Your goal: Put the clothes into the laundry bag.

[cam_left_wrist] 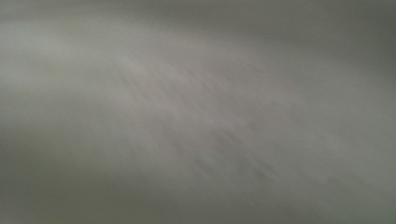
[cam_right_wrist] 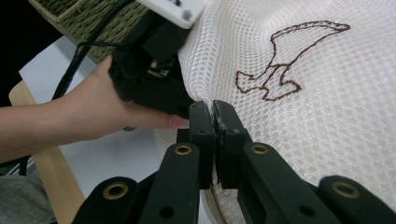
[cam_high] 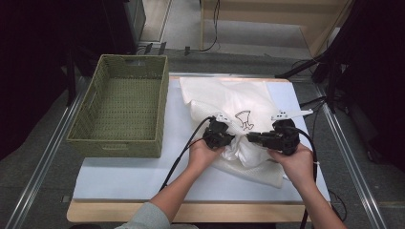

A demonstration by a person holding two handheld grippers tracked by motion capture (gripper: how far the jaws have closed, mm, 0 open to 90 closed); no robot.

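Note:
A white mesh cloth with a brown stitched outline lies crumpled on a pale board. My left gripper is pushed into a bunched fold at the cloth's near left; its jaws are buried in the fabric. The left gripper view is a close blur of the cloth. My right gripper points left, facing it across the fold. In the right gripper view the right gripper is shut on the cloth's edge, just below the outline, with the left gripper's black body and hand close behind.
A green woven basket with nothing in it stands on the board's left, a corner of it showing as the basket in the right gripper view. Bare board lies in front of the cloth, then the table's wooden edge. Cables trail from both grippers.

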